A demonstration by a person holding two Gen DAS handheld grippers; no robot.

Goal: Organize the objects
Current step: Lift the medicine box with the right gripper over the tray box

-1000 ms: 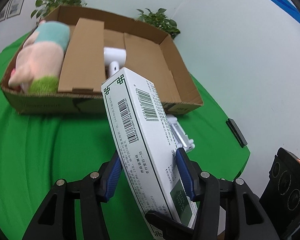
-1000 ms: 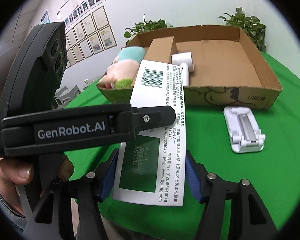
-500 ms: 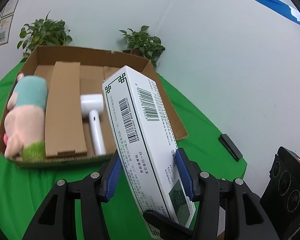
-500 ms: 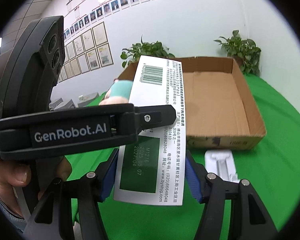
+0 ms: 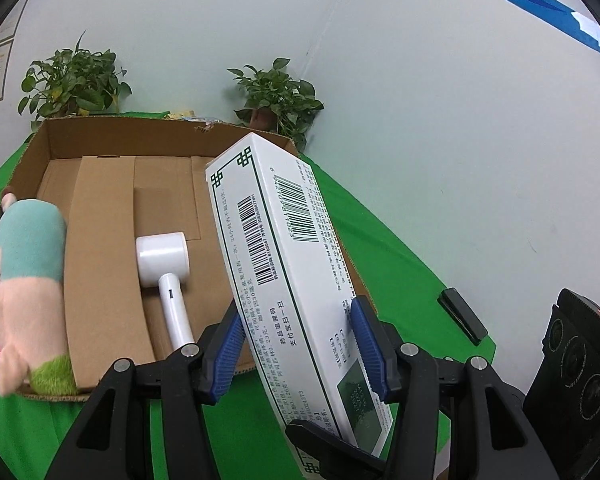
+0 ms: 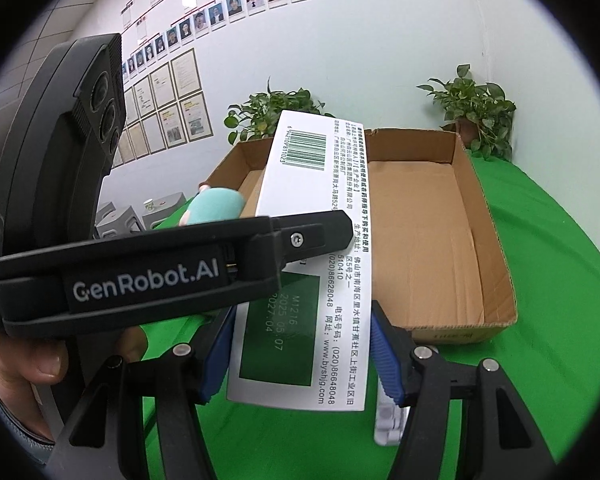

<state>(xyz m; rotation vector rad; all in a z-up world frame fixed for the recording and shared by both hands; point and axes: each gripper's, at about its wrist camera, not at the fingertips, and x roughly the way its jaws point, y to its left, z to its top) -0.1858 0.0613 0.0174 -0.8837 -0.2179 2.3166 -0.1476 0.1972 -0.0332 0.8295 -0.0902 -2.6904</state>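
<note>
A long white medicine box [image 5: 284, 264] with barcodes and a green panel is held tilted over the near edge of an open cardboard box [image 5: 112, 140]. My left gripper [image 5: 296, 348] is shut on its lower half. My right gripper [image 6: 304, 356] also spans the same medicine box [image 6: 312, 216], its blue pads at both sides of the lower end. The cardboard box [image 6: 480, 216] holds a plush toy [image 5: 24, 280] at the left, a white hammer-shaped device [image 5: 164, 268] and a cardboard insert [image 5: 100, 256].
A green cloth [image 5: 388, 256] covers the table. A small black block [image 5: 462, 314] lies at its right edge. A white stand [image 6: 388, 420] lies on the cloth behind my right gripper's finger. Potted plants [image 5: 280, 100] stand behind the box by the wall.
Both grippers have risen with the medicine box and moved toward the cardboard box, so its inside shows more from above. The white stand has dropped low in the right wrist view.
</note>
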